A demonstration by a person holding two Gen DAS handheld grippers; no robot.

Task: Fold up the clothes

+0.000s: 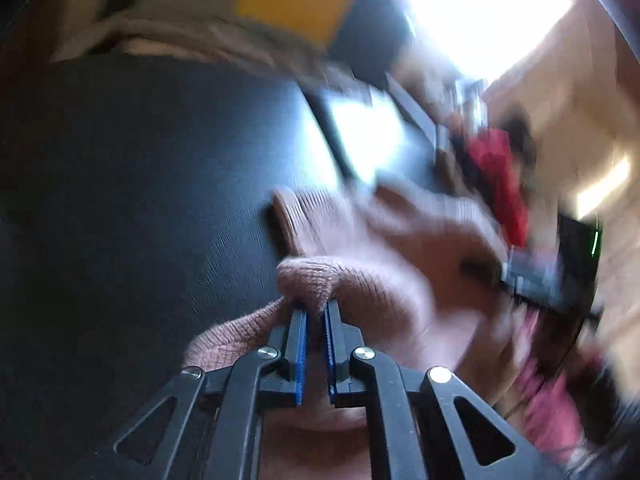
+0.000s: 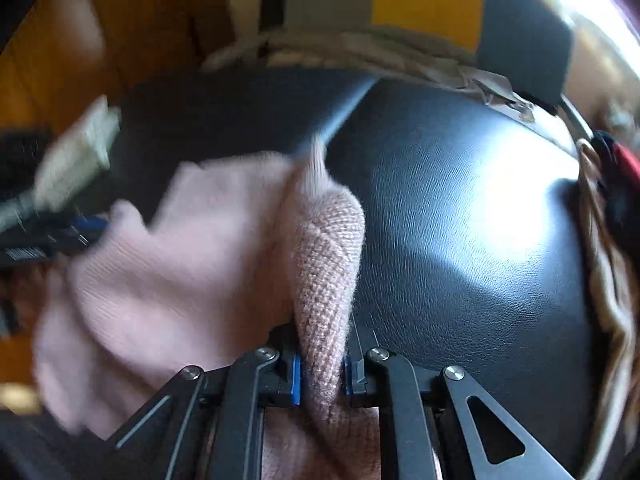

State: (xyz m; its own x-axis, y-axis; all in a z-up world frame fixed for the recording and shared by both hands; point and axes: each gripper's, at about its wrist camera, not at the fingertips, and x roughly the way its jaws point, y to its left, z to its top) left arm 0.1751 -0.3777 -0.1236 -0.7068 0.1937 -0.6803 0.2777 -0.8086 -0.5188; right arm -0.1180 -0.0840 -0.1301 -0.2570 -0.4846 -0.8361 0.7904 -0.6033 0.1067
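A pink knitted garment (image 1: 384, 248) lies bunched on a black leather-like surface (image 1: 140, 184). My left gripper (image 1: 316, 308) is shut on a fold of its edge, the blue-padded jaws nearly together with the knit pinched at the tips. In the right wrist view the same pink knit (image 2: 160, 272) spreads to the left, blurred. My right gripper (image 2: 322, 356) is shut on a thick ridge of that fabric, which stands up between the pads. The other gripper (image 2: 48, 236) shows blurred at the left edge of the right wrist view, and at the right (image 1: 536, 276) of the left wrist view.
A beige cloth pile (image 2: 360, 52) lies along the far edge of the black surface (image 2: 460, 220). A yellow and grey panel (image 2: 424, 0) stands behind it. Red and dark items (image 1: 496, 176) sit at the right side. Bright window light (image 1: 480, 4) glares from the upper right.
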